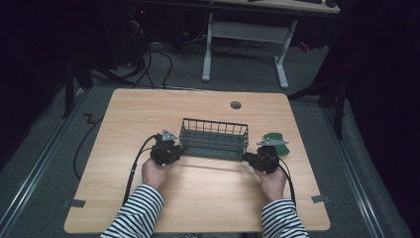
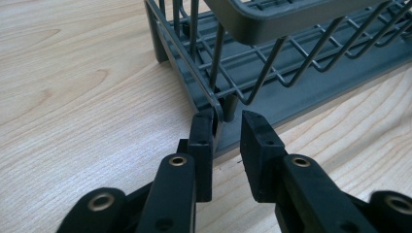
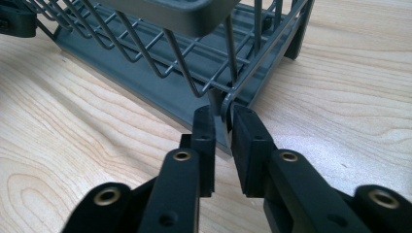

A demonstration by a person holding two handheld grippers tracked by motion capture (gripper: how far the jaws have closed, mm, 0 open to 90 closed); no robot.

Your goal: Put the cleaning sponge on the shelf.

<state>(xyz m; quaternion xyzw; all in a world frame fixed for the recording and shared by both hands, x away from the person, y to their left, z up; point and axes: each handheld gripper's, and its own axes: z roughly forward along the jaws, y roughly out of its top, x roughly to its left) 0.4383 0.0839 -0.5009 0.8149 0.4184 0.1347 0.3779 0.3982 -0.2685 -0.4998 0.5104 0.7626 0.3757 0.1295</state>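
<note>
A dark grey wire rack (image 1: 214, 139) stood near the middle of the bench (image 1: 148, 109), and everything else arranged itself around it. The left tongs (image 1: 174, 148) were at the rack's near left corner, the right tongs (image 1: 249, 156) at its near right corner, each held by a hand in a striped sleeve. Just beyond the rack's right end lay a green object (image 1: 275, 140), partly hidden; I could not tell what it was.

Seen from the left tongs' own camera, the jaws stood a little apart, straddling the corner wire of the rack (image 2: 214, 94): one jaw touched the frame, the other had a clear gap, so nothing was pinched there yet. From the right tongs' camera the jaws were nearly closed about the corner post (image 3: 224, 104), close on both sides, though whether they truly bit I could not tell.

The danger I judged lay in that unevenness. If the rack were lifted with one corner held and the other loose, it would likely pivot about the right corner, tip, or slip off the thin round wire. A skewed pull might also drag its right end into the green object.
</note>
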